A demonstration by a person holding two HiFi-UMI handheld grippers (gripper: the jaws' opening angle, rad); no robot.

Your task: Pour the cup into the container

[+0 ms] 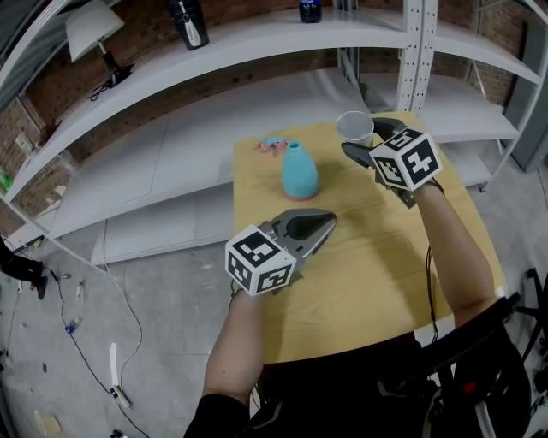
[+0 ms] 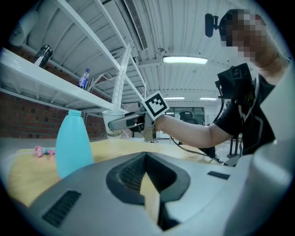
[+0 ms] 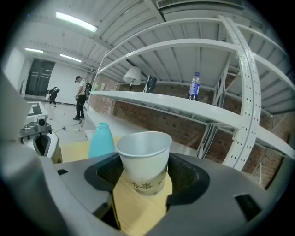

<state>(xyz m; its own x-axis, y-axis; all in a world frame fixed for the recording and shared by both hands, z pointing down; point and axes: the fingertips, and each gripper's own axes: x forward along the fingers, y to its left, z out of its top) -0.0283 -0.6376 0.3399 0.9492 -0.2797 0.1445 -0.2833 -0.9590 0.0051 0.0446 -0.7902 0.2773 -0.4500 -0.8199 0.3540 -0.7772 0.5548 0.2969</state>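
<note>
Gripping a white paper cup between the two jaws of the right gripper, one jaw pressing on each side of its lower wall, and holding it upright with the mouth facing up. Sitting near the far right corner of the wooden table, with no telling from these views whether the cup's base is touching the tabletop. Standing upright to the left of the cup and a little nearer the person, well apart from it: the light blue container, a narrow-necked bottle. Lying just beyond the container, near the table's far edge: a small pink item, too small for making out. Hanging over the middle of the table with the left gripper, jaws closed tip to tip and holding nothing, pointing toward the container from the near side without touching it. Showing, in the left gripper view, the container at left and the right gripper with the cup farther off. Running behind the table: white metal shelving, carrying a lamp, a dark bottle and a water bottle.
</note>
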